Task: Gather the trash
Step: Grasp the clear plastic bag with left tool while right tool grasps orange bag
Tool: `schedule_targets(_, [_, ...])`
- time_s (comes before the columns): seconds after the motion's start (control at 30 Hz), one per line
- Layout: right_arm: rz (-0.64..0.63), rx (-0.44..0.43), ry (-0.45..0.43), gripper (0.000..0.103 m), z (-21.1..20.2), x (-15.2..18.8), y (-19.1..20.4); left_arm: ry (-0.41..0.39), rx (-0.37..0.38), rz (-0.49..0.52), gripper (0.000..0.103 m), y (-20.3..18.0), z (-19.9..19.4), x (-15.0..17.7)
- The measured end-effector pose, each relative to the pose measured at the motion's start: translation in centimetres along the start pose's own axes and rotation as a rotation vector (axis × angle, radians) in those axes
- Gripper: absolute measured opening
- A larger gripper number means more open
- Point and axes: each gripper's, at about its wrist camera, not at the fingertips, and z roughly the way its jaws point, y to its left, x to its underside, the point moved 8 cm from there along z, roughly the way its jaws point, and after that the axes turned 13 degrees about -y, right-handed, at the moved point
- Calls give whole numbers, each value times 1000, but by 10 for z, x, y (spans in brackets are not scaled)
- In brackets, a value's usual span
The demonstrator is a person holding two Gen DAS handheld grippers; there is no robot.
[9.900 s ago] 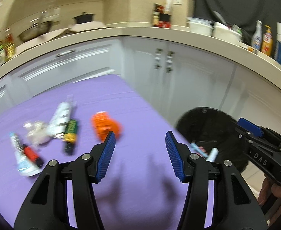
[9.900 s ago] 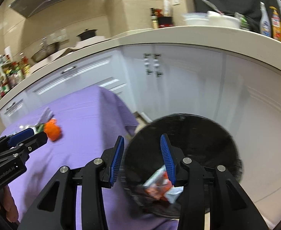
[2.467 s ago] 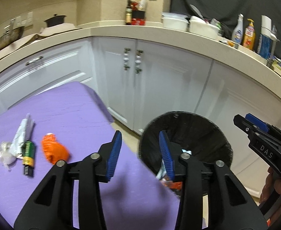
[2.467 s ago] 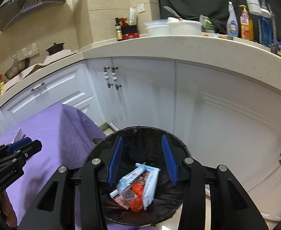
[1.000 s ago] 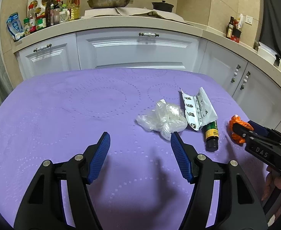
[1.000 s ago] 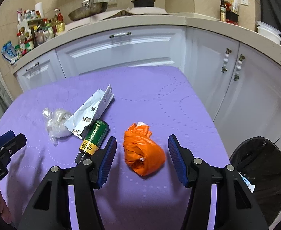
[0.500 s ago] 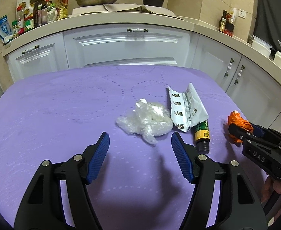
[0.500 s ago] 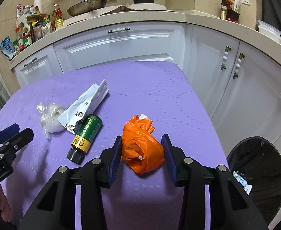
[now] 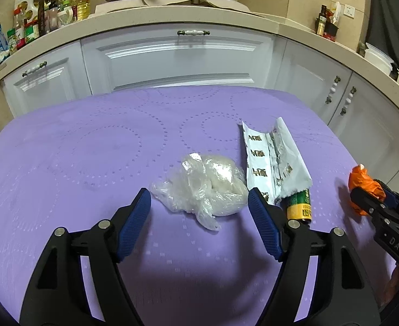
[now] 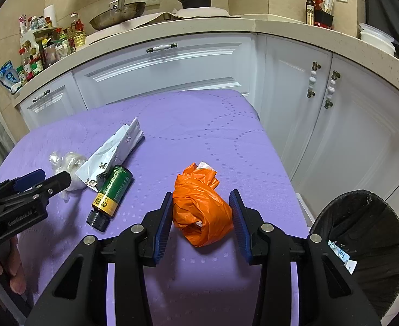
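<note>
On the purple table (image 9: 90, 146) lie a crumpled clear plastic bag (image 9: 207, 187), a white printed wrapper (image 9: 272, 157), a green bottle (image 10: 112, 193) and a crumpled orange bag (image 10: 202, 212). My left gripper (image 9: 199, 222) is open, its jaws on either side of the clear bag. My right gripper (image 10: 200, 220) has its blue pads against both sides of the orange bag, which rests on the table. The black bin (image 10: 362, 244) stands to the right of the table, with some wrappers inside.
White kitchen cabinets (image 9: 183, 59) and a counter (image 10: 172, 30) with a pan, a pot and bottles run behind the table. The table's right edge (image 10: 281, 163) drops off toward the bin.
Both grippers have moved forward and down to the trash. The right jaws have narrowed around the orange bag. The left jaws now straddle the clear bag.
</note>
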Motion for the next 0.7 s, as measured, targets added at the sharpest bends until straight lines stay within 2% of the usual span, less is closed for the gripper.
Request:
schedule_targets(0.1, [1, 0, 2, 42, 2, 0, -1, -2, 2, 13, 69, 0, 3, 0])
schedule_targets(0.2, [2, 1, 2, 42, 3, 0, -2, 0, 12, 23, 46, -1, 5, 1])
schedule_targets(0.53, [3, 0, 1, 42, 3, -1, -2, -5, 34, 13, 27, 1, 3, 3])
schedule_targets(0.6, [2, 0, 1, 42, 2, 0, -1, -10, 32, 10, 20, 3, 2, 2])
schedule_targets(0.7, [3, 1, 1, 42, 2, 0, -1, -13, 33, 8, 16, 4, 2, 2])
